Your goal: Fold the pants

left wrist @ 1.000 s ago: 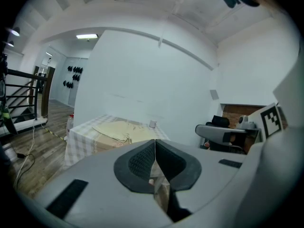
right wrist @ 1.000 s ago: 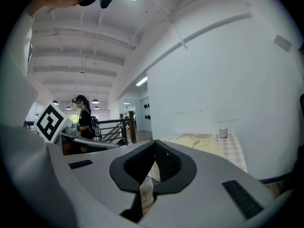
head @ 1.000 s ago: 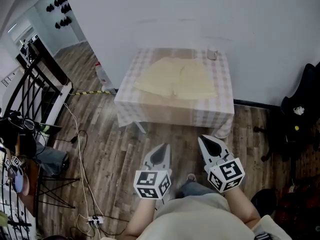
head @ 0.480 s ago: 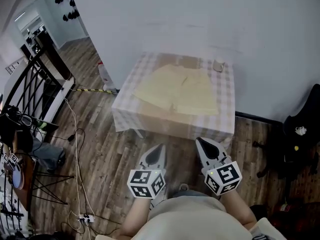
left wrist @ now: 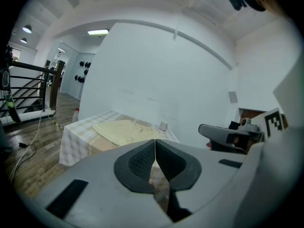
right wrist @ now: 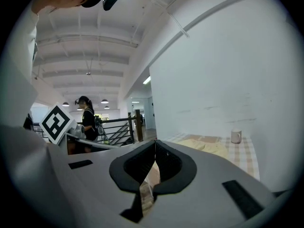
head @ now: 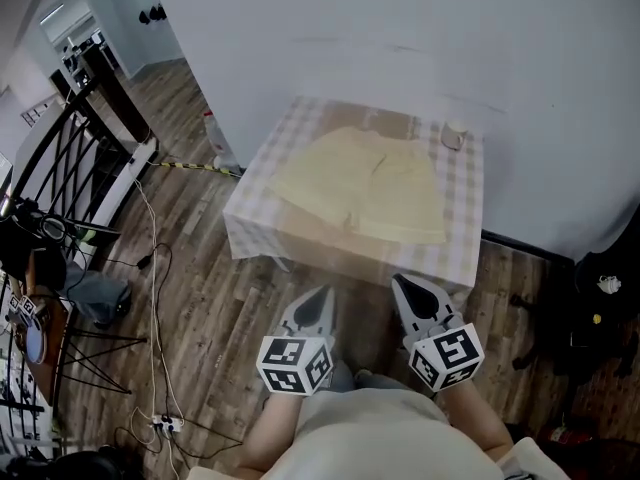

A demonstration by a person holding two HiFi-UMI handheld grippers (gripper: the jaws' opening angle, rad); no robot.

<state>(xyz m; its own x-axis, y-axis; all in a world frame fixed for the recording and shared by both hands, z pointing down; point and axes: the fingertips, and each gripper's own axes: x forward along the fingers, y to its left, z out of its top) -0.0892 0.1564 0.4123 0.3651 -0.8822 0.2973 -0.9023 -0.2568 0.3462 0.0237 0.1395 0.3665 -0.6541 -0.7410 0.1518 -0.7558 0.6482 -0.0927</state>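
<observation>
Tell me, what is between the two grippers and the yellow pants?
Head view: a strip of wooden floor, then the checkered tablecloth's hanging front, before the pants.

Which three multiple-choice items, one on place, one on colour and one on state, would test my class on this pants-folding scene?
1. Where does the small white cup stand?
A. On the wooden floor
B. Near the far right corner of the table with the checked cloth, by the wall
C. On the black railing

2. What colour are the short fabric pants lying on that table?
A. Pale yellow
B. Dark blue
C. Red

3. How do the left gripper and right gripper stand?
A. Both open wide
B. Both shut, holding nothing
C. Both shut on cloth

Answers:
1 B, the cup sits on the cloth beside the wall.
2 A, the pants show pale yellow in the head view.
3 B, each gripper view shows the jaws together, short of the table.
</observation>
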